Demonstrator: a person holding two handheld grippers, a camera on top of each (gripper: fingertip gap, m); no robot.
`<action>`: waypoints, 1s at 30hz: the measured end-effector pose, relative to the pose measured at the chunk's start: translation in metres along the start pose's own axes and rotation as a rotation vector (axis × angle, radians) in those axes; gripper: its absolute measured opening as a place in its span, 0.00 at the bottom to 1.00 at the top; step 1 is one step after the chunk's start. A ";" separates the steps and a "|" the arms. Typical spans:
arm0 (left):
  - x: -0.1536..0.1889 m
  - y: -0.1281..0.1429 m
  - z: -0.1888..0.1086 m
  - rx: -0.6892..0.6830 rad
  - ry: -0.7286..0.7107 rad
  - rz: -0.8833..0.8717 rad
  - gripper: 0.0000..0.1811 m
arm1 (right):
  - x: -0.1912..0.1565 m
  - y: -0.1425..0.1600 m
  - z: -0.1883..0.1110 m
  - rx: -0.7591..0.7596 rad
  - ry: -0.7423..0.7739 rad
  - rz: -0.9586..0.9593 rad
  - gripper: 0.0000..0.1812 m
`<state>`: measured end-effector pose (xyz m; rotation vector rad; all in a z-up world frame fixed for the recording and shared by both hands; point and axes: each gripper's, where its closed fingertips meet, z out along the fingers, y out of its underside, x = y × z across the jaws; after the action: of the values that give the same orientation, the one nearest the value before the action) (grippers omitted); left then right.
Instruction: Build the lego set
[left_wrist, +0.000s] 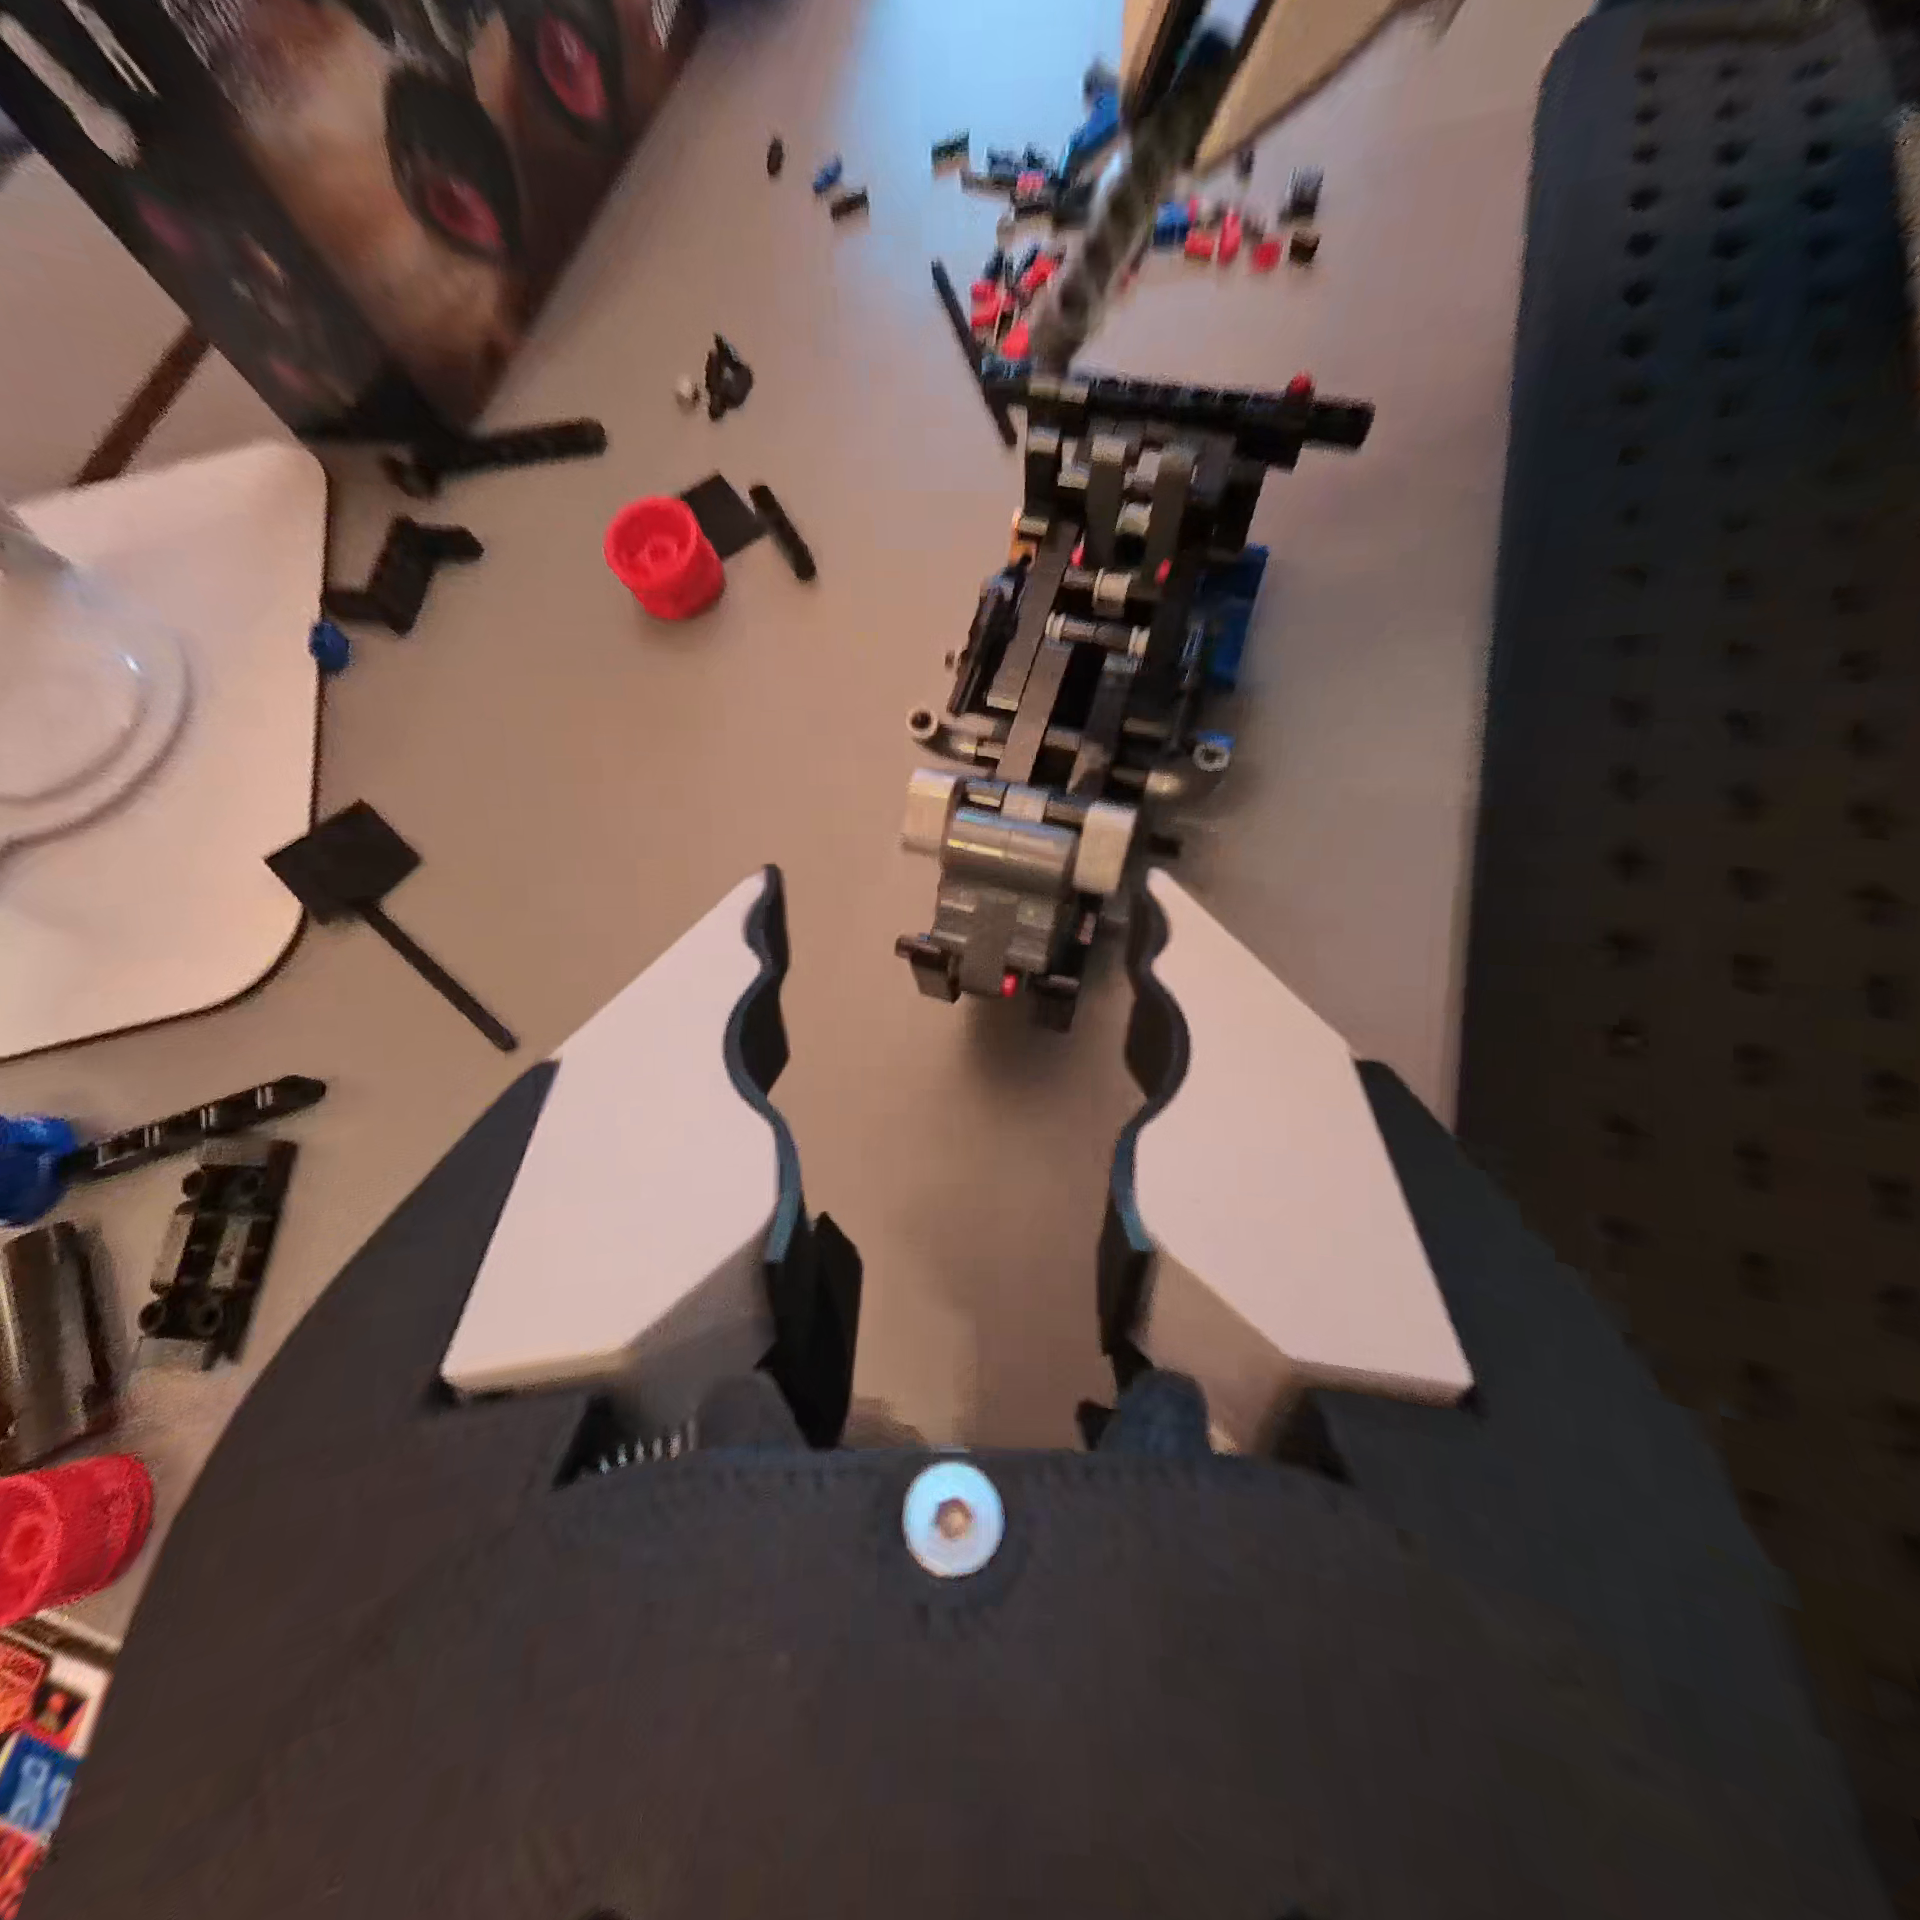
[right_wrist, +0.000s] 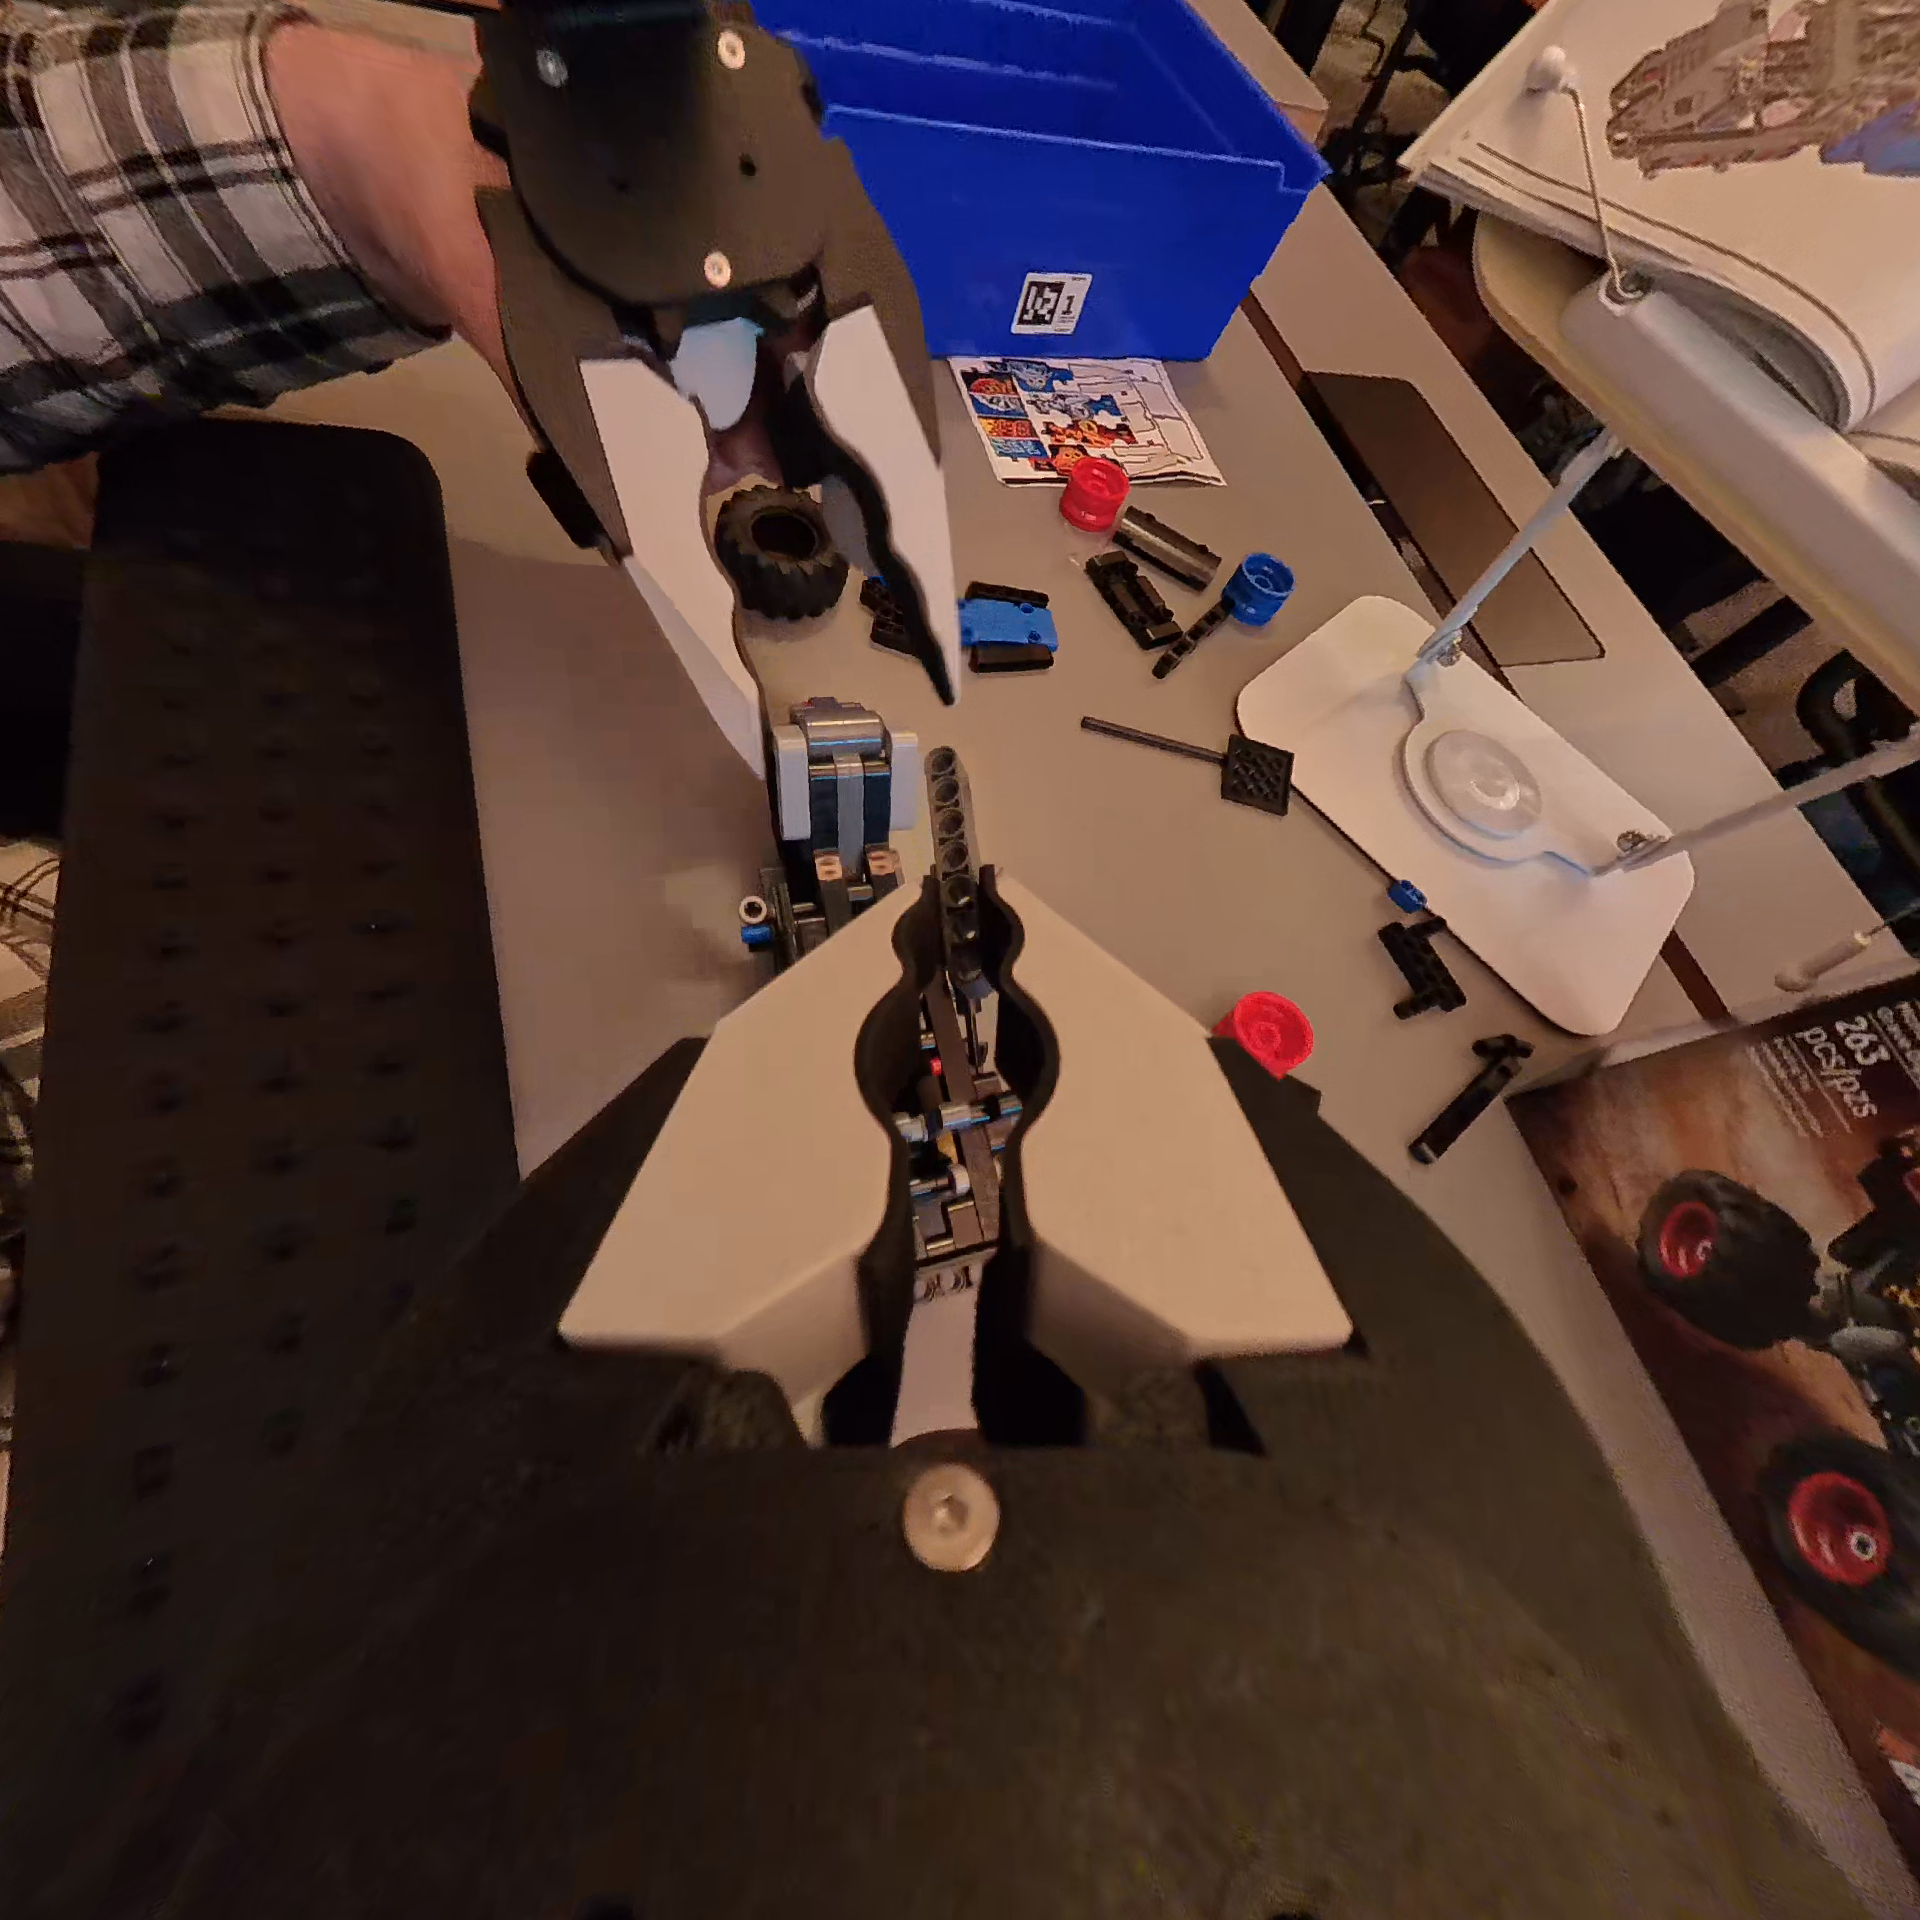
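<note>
Beside the long black pegboard mat (right_wrist: 260, 935), on the grey table (left_wrist: 623, 779), lies the half-built lego car frame (left_wrist: 1101, 665). It is long and thin. Its long side runs the same way as the mat's edge. One end, with the grey block (right_wrist: 842, 764), points at the left gripper (left_wrist: 961, 997). The other end, with a wide black cross bar (left_wrist: 1195, 410), points at the right gripper (right_wrist: 956, 914).

The left gripper's jaws are wide apart and hold nothing. The frame's grey end sits just in front of the tips, a bit toward the mat side. One white finger (right_wrist: 707, 665) looks very close to the grey block, but I cannot tell if it touches.

The right gripper's jaws are almost closed. They pinch a black beam with holes (right_wrist: 951, 831) that sticks up past the tips, right over the frame.

A red wheel hub (left_wrist: 665, 556) lies near the frame, on the side away from the mat. A black tire (right_wrist: 781, 553) lies past the grey end.
</note>
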<state>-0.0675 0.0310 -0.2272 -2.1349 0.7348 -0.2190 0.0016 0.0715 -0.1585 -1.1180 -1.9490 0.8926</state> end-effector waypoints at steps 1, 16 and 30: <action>0.001 0.004 0.004 -0.017 -0.005 0.006 0.31 | 0.000 0.003 -0.001 -0.003 0.005 0.006 0.03; 0.010 0.026 -0.013 -0.019 -0.385 -0.237 0.19 | 0.002 0.016 -0.004 0.033 0.029 0.060 0.03; 0.072 -0.003 -0.005 0.070 -0.265 -0.297 0.29 | -0.012 0.008 0.007 0.111 0.093 -0.014 0.02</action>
<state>-0.0100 -0.0126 -0.2287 -2.1462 0.2530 -0.1132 0.0034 0.0629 -0.1718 -1.0616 -1.8076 0.9135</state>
